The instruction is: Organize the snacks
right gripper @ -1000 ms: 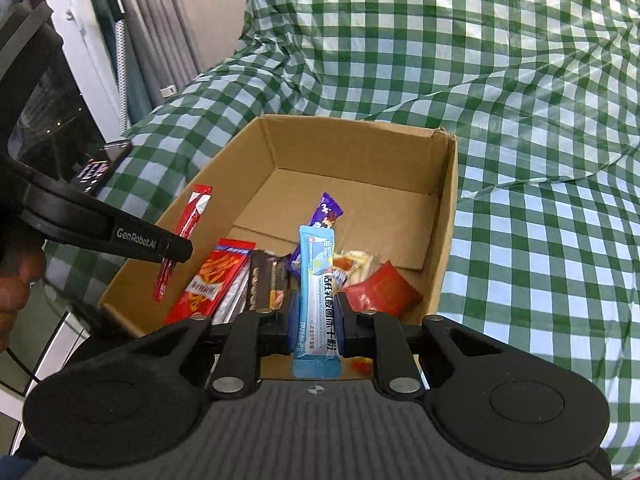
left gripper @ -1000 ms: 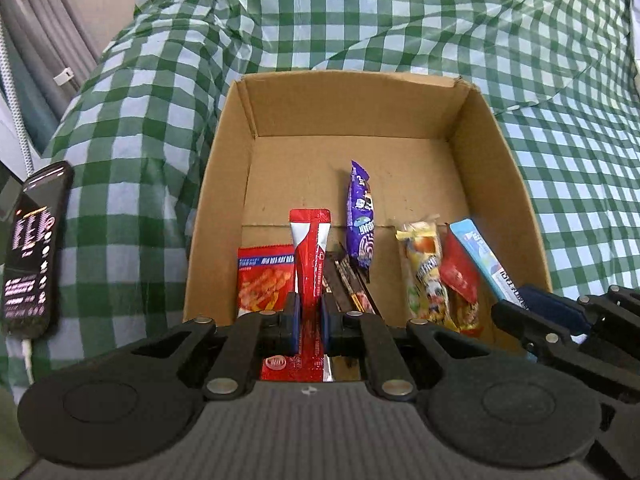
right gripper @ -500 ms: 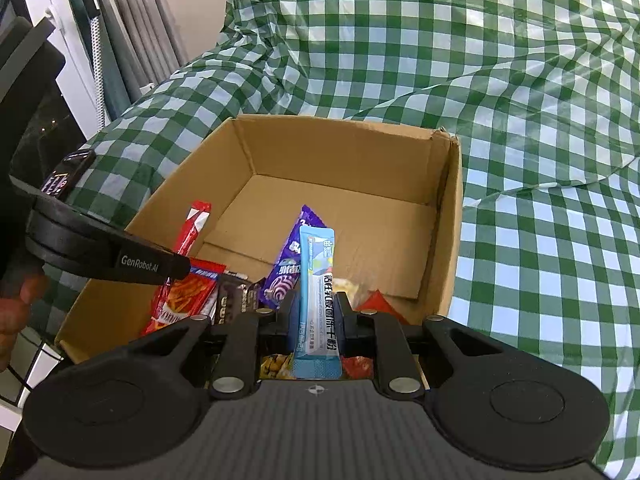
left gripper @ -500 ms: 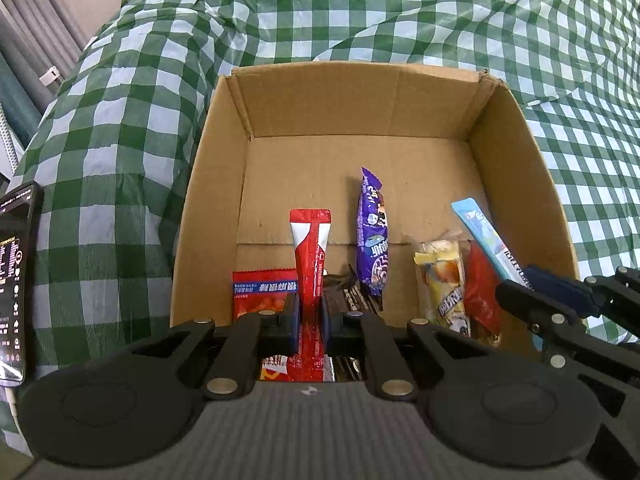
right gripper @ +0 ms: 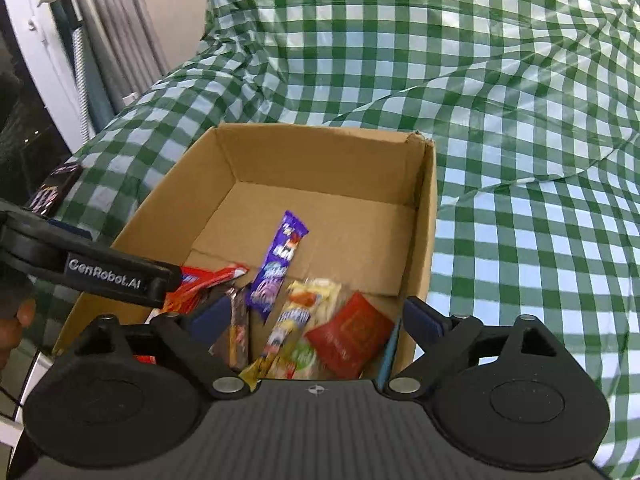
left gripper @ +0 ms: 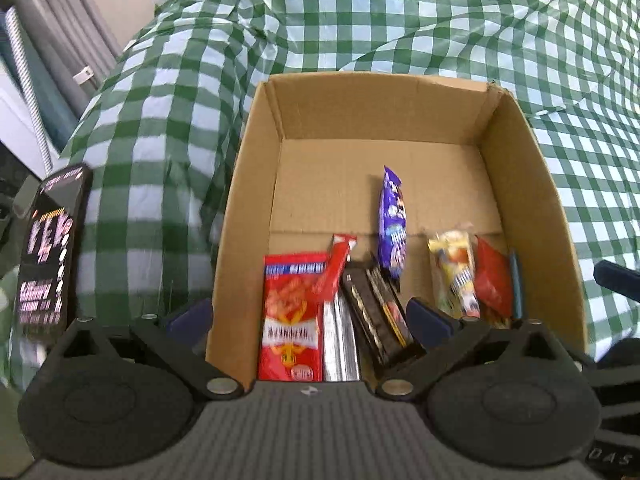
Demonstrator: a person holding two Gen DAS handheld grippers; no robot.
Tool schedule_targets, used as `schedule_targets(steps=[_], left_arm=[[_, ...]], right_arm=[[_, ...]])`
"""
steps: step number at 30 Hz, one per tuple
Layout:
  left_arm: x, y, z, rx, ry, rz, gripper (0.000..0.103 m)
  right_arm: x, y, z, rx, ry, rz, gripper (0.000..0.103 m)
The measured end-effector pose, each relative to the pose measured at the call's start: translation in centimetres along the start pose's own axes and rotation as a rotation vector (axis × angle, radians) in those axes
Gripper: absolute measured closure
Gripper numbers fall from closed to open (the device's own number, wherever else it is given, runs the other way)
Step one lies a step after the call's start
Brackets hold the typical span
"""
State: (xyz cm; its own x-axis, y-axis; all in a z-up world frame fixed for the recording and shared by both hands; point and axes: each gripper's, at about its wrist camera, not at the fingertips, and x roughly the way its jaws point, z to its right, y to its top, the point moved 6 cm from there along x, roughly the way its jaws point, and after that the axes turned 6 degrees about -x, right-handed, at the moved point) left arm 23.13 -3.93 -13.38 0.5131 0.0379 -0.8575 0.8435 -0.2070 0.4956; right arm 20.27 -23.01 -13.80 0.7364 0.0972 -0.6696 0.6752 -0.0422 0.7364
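An open cardboard box (left gripper: 248,200) (right gripper: 424,240) holds the snacks. My left gripper (left gripper: 310,316) hangs over its near edge, jaws opening wide, gripping nothing. Below it the red stick snack (left gripper: 338,268) (right gripper: 216,276) lies loose, leaning on a red chip packet (left gripper: 292,312). My right gripper (right gripper: 316,316) is also opening, with nothing pressed between its pads. The light-blue bar (left gripper: 516,284) (right gripper: 390,348) stands on edge against the box's right wall. A purple packet (left gripper: 392,232) (right gripper: 280,264), a yellow packet (left gripper: 454,272) and a red square packet (right gripper: 352,336) lie alongside.
Dark chocolate bars (left gripper: 376,312) lie near the box's front. A lit phone (left gripper: 52,252) rests left of the box on the green checked cloth (left gripper: 400,20). The box's far half is bare cardboard. A person's hand (right gripper: 16,320) shows at the left edge.
Both grippers went from shut to wide open. The red stick dropped out of the left one and the blue bar out of the right one; both now lie in the box.
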Motion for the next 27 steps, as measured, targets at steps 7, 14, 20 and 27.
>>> schedule_targets(steps=[7,14,20,27], left_arm=[[-4.3,-4.5,-0.8,-0.034,-0.016,0.022,0.0],[-8.3,-8.9,-2.1,-0.067,-0.006,0.085,0.0],[-10.6,-11.4,-2.5,-0.089,-0.001,0.133,0.0],[-12.4,-13.4,-2.0,-0.101,-0.008,0.177,0.0]], right_arm=[[-4.8,-2.8,-1.8,0.01,-0.017,0.028,0.003],[-9.1,-4.8,-4.3,-0.057,-0.04,0.093,0.001],[-11.6,-6.4,-5.9,-0.111,-0.058,0.136,0.001],[-14.2,-7.6,-7.0,-0.158,-0.083,0.193,0.001]])
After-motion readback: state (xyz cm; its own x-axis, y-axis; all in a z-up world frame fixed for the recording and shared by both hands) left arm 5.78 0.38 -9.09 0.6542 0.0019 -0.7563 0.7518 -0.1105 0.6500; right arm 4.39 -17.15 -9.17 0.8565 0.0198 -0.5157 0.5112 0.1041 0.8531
